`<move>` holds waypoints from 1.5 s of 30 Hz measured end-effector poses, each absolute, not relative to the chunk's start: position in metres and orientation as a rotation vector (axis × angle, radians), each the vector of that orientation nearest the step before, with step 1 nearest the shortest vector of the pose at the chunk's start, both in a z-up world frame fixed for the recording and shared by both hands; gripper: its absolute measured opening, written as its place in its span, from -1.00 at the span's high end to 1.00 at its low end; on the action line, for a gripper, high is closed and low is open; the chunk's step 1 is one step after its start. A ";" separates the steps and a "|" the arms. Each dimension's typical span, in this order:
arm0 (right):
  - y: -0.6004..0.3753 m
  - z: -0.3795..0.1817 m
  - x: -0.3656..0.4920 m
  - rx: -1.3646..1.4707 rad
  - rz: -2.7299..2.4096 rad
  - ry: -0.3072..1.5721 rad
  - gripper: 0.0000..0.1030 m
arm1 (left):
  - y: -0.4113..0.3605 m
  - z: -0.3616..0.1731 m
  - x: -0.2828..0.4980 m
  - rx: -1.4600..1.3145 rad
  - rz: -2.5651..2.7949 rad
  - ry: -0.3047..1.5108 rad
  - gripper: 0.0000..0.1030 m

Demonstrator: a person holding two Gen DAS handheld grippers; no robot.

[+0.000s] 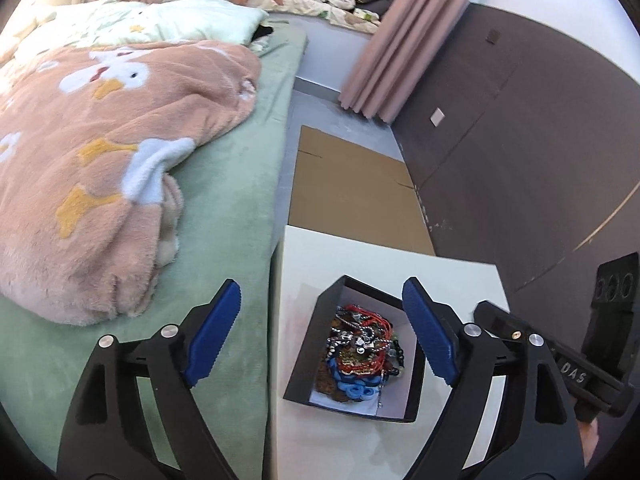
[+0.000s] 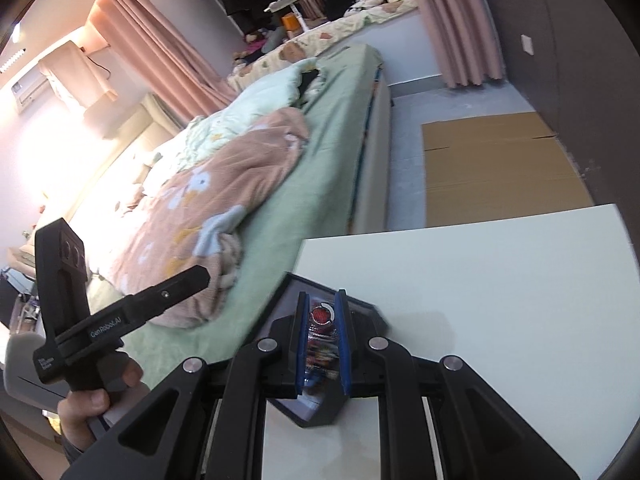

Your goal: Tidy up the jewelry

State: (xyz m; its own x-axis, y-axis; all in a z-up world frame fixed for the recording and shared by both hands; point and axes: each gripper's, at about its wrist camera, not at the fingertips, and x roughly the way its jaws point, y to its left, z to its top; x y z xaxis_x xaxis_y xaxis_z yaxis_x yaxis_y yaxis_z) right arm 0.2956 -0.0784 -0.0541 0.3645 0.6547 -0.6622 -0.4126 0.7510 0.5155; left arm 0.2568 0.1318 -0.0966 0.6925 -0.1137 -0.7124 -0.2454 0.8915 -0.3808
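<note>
Tangled jewelry (image 1: 362, 350), beads, cords & chains, fills a black box (image 1: 304, 364) on a white table (image 1: 460, 280) beside a bed. Likely light, floppy, snag-prone; best pinched by one top strand. Left gripper (image 1: 326, 334) spread wide, empty, above box. Right gripper (image 2: 324, 344) nearly clenched; contents unclear.

One black box (image 1: 304, 364) on one white table (image 1: 452, 276). One tangled heap of jewelry (image 1: 360, 350) inside; pieces too knotted to count. Two grippers: left gripper (image 1: 326, 338), right gripper (image 2: 323, 346). One cardboard sheet (image 1: 352, 188) on floor. One bed (image 1: 236, 200), one pink duck-print blanket (image 1: 104, 160). Two pink curtains in right wrist view.
</note>
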 end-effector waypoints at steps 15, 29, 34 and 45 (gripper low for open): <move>-0.112 -0.042 0.279 0.276 0.578 0.962 -0.46 | 0.128 -0.090 0.230 -0.457 0.079 0.799 -0.90; -0.178 -0.025 0.235 0.255 0.500 0.920 -0.86 | 0.073 -0.072 0.198 -0.302 0.029 0.789 -0.90; -0.196 -0.023 0.225 0.249 0.457 0.909 -0.85 | 0.050 -0.062 0.187 -0.250 -0.003 0.764 -0.90; -0.219 -0.020 0.202 0.231 0.400 0.891 -0.85 | 0.017 -0.054 0.173 -0.180 -0.027 0.756 -0.90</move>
State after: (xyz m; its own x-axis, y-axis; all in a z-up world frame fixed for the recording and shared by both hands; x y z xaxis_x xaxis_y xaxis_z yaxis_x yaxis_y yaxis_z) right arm 0.2023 -0.2192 -0.0197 0.5616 0.4307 -0.7064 -0.2412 0.9020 0.3582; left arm 0.1726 0.0172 -0.0544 0.7282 -0.0889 -0.6796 -0.0402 0.9843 -0.1719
